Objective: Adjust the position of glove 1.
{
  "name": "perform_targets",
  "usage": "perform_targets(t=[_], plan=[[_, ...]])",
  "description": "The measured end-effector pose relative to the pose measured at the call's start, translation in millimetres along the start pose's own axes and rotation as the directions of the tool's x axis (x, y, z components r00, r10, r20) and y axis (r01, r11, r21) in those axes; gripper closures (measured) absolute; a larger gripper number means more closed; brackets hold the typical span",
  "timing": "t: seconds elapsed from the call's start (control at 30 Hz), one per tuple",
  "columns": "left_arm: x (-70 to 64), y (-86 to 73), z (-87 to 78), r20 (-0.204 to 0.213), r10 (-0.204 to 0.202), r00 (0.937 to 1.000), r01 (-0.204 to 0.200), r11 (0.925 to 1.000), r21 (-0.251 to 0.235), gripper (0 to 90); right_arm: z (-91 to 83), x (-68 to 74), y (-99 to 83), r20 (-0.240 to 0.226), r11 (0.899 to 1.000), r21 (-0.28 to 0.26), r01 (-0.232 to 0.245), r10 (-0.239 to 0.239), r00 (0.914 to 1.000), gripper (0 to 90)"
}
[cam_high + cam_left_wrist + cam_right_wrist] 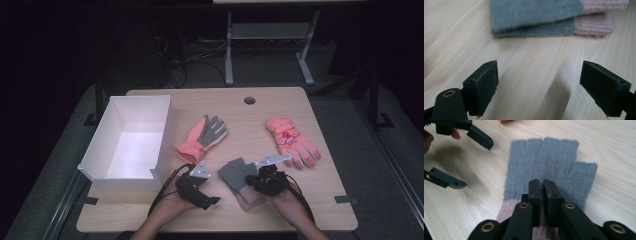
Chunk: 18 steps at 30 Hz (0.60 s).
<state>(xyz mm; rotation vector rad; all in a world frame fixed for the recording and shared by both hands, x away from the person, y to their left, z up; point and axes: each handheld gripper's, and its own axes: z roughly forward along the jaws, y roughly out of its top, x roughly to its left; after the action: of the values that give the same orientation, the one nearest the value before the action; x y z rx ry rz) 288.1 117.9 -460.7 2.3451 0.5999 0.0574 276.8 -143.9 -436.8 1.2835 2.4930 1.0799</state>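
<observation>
Knit glove [549, 167]: light, limp, non-slip; right gripper [541, 185] pinches its palm, left gripper [539, 85] spread wide; best taken at cuff.

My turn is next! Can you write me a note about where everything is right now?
Right gripper: jaws shut, pinching the grey and pink knitted fingerless glove at the table's near edge.
Left gripper: open, empty, low over the wooden table, facing that glove.
Two orange-pink padded gloves lie mid-table.
White cardboard box, left side, holds nothing.
Nothing is boxed yet; probably all the gloves go in.
</observation>
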Motion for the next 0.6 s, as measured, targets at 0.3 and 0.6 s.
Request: perform_targets(t=[0.3,0.6], plan=[[-2.9,3.0,-5.5,0.013,-0.017,0.9998,0.017,0.9997,-0.018,29.7,-20.1,-11.0,0.5,0.010,0.995,-0.057,0.086,-0.086,0.9963,80.3],[-26.6,17.8,-0.9,0.099,0.025,0.9947,-0.023,0.9995,-0.022,89.6,-47.9,-42.4,-17.1,0.055,0.989,-0.057,0.135,-0.132,0.9897,89.8]])
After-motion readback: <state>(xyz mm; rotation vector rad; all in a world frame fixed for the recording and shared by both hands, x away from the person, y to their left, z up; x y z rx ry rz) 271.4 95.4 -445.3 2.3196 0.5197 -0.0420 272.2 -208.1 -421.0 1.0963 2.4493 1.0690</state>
